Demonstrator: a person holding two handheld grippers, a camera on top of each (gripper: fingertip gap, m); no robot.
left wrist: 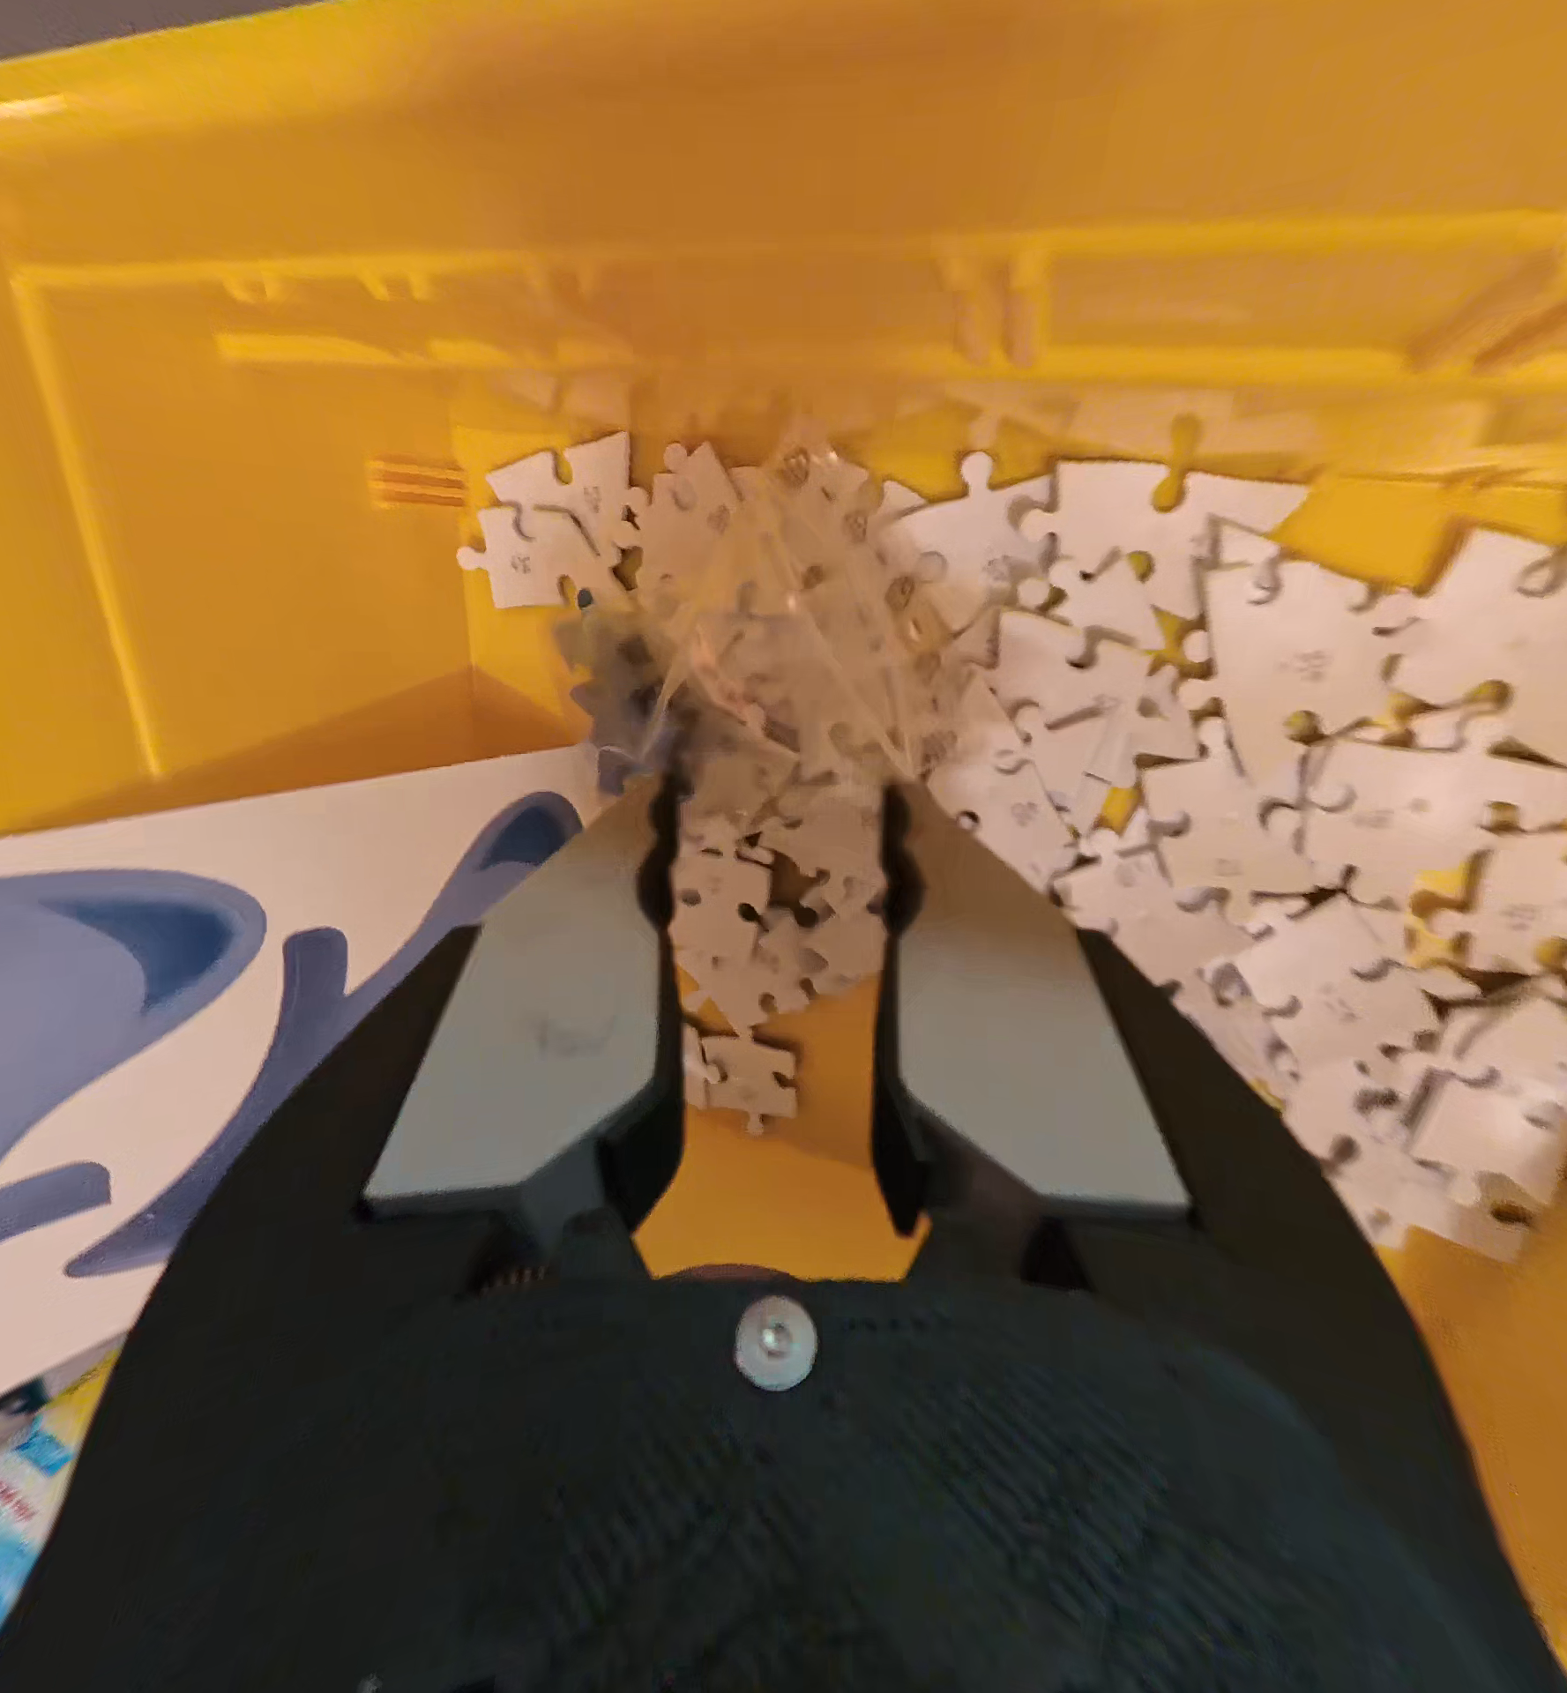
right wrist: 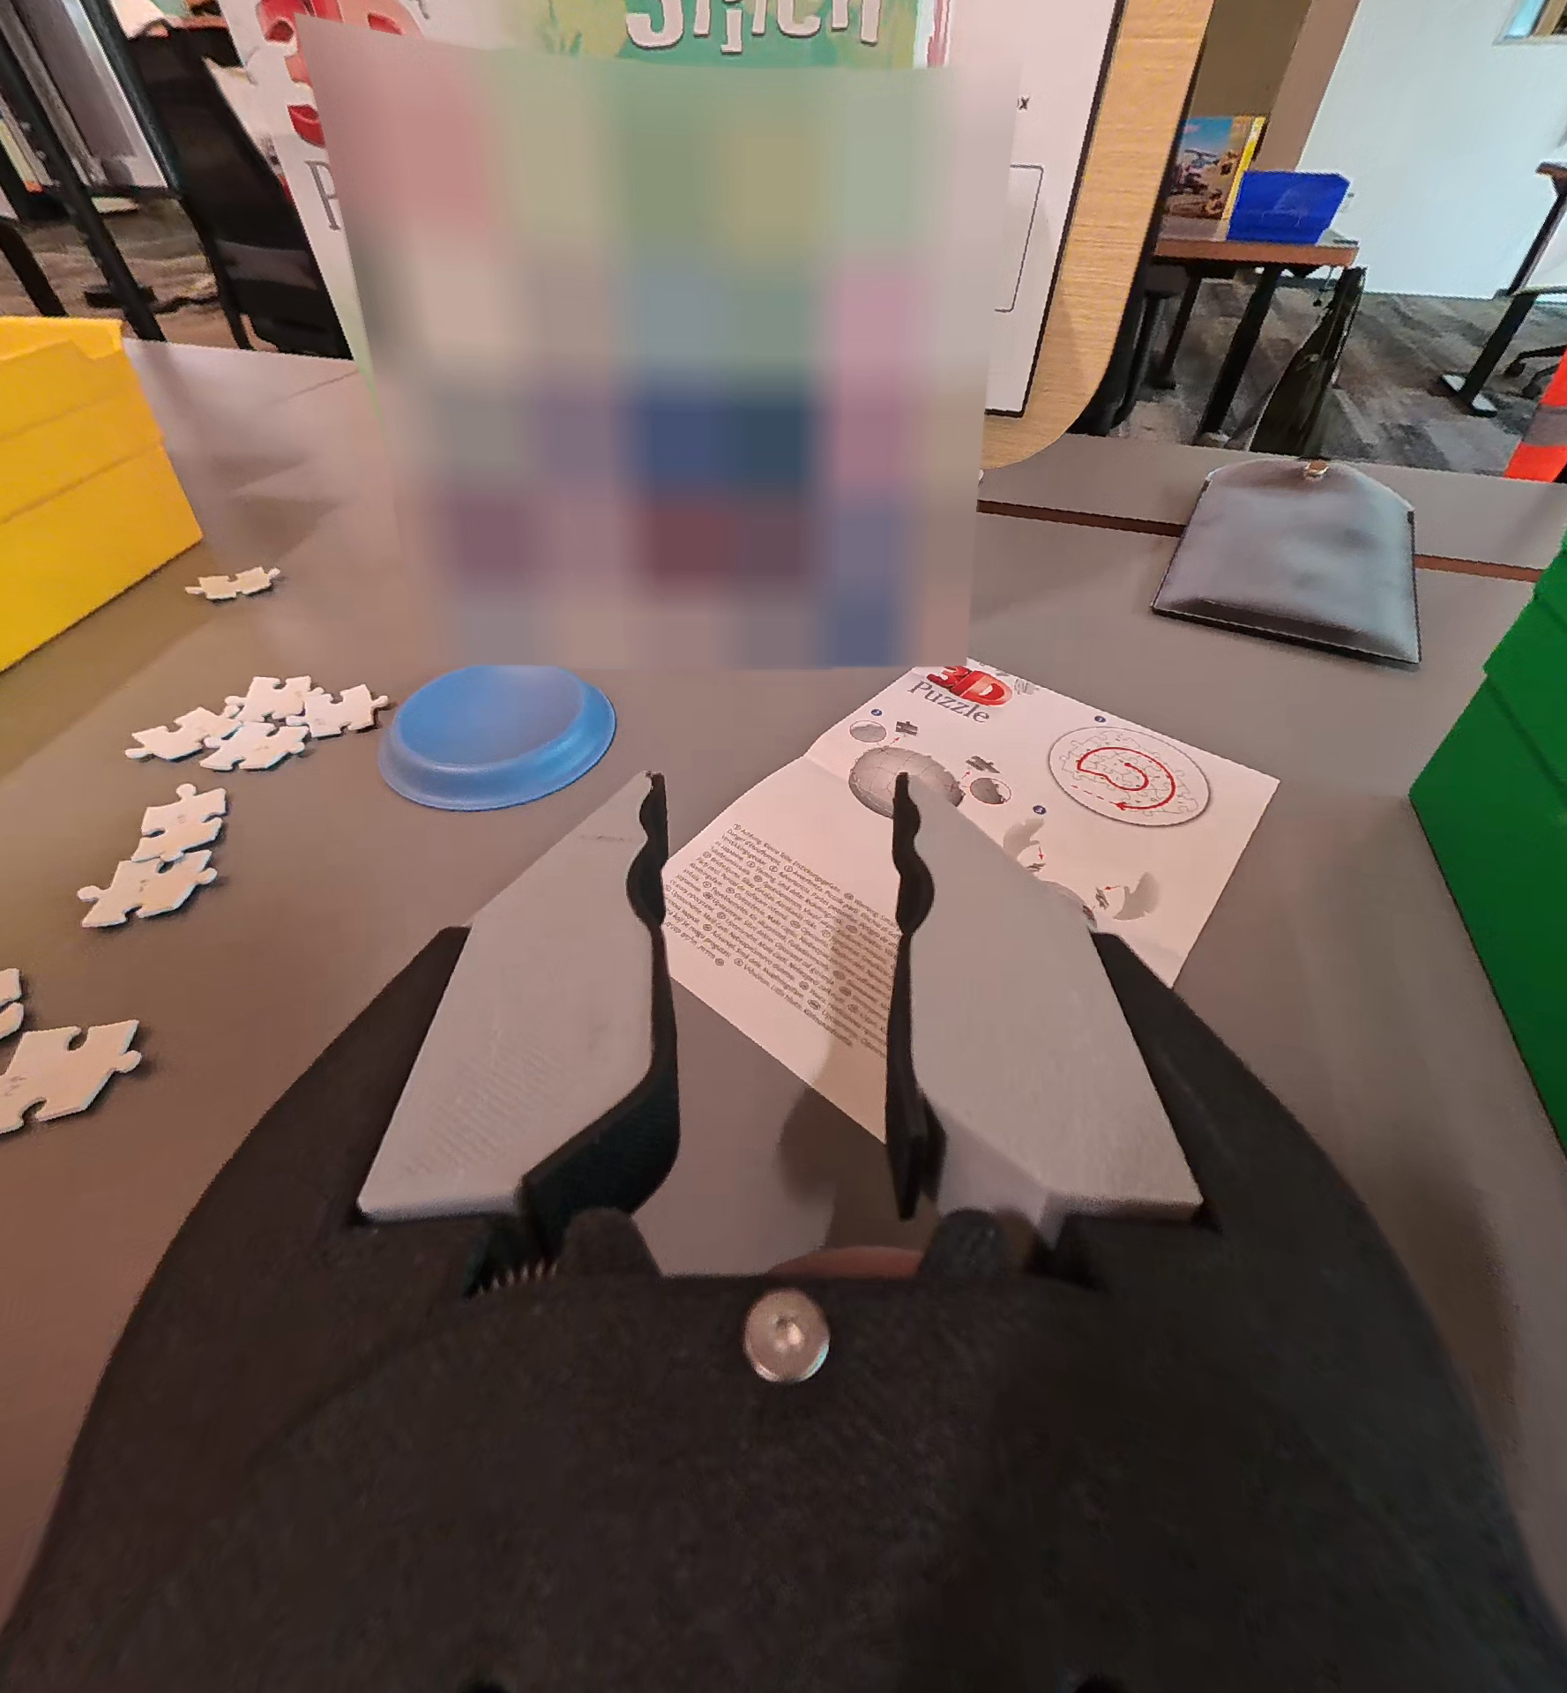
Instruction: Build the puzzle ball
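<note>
Left gripper (left wrist: 775, 797) spread inside yellow bin (left wrist: 211, 568), wall close at 12 o'clock, right gripper (right wrist: 775, 797) spread above grey table (right wrist: 321, 916), one blue stand (right wrist: 497, 737) at 11 o'clock.

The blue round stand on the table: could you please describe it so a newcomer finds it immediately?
Start at the grey table and the upright puzzle box. Just before the box's base, left of the instruction leaflet, sits the blue stand. It is the only round, blue thing among flat white puzzle pieces.
</note>
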